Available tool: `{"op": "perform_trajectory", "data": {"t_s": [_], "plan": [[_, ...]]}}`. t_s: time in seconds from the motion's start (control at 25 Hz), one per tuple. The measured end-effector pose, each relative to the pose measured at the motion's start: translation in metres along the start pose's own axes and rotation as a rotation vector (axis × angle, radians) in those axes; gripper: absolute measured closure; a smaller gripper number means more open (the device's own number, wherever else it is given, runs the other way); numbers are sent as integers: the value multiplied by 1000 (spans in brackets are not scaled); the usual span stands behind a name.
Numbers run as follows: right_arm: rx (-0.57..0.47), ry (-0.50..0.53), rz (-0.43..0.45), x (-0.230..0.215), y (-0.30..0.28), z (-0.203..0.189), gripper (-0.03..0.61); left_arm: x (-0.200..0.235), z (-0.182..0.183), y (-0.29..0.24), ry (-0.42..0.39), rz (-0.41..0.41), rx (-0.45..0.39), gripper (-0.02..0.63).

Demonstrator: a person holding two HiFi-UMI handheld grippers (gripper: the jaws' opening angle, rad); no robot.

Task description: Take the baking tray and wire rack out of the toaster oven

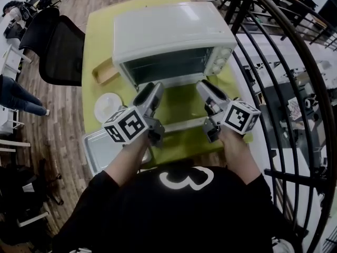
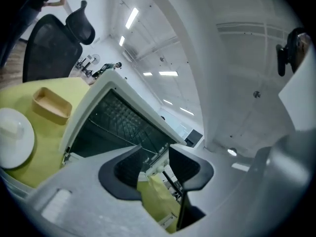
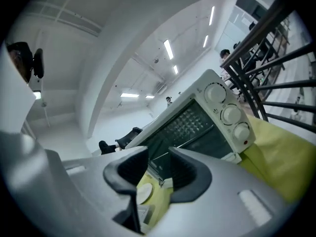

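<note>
- Left gripper (image 1: 151, 91) and right gripper (image 1: 206, 88): jaws partly apart, holding nothing.
- Toaster oven (image 1: 174, 36) stands ahead, door open.
- White lid (image 1: 108, 107) and wooden dish (image 1: 105, 71) lie at its left.

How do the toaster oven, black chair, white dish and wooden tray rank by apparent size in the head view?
1. toaster oven
2. black chair, though it sits farther from the camera
3. white dish and wooden tray: too alike to rank

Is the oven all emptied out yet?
Not quite. The oven door is open and a metal tray already lies on the table. The left tongs and right tongs are open and empty. The wire rack seems still inside.
</note>
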State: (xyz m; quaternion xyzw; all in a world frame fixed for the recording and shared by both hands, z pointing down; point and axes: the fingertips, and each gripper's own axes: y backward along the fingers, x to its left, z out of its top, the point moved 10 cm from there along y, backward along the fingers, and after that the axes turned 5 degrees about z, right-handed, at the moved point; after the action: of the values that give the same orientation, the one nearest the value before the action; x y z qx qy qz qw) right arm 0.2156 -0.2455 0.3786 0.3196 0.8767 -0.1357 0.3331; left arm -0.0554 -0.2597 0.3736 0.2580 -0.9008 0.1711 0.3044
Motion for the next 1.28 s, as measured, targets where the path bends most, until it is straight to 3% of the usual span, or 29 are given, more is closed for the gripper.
{"op": "perform_trajectory", "data": {"t_s": [0.16,0.4,0.52,0.76,1.04,1.28], "plan": [[-17,-91,-24,-23,-26,-3,431,25,1,-22,85,10,-26,425],[-46,-263,-66,-64,-66,-13,405,65,-9,-55,357,31,-40,411],[-72,-293,-80,-77,-81,-13,402,76,-10,-65,434,35,-95,411],[-110,-377,-93,-103,-110,-9,402,94,-12,-91,537,71,-155,413],[-118,-420,-85,-121,-134,-4,404,106,-11,-117,579,109,-149,439],[-106,-439,-29,-126,-144,0,503,110,-11,-127,602,108,-146,521]]}}
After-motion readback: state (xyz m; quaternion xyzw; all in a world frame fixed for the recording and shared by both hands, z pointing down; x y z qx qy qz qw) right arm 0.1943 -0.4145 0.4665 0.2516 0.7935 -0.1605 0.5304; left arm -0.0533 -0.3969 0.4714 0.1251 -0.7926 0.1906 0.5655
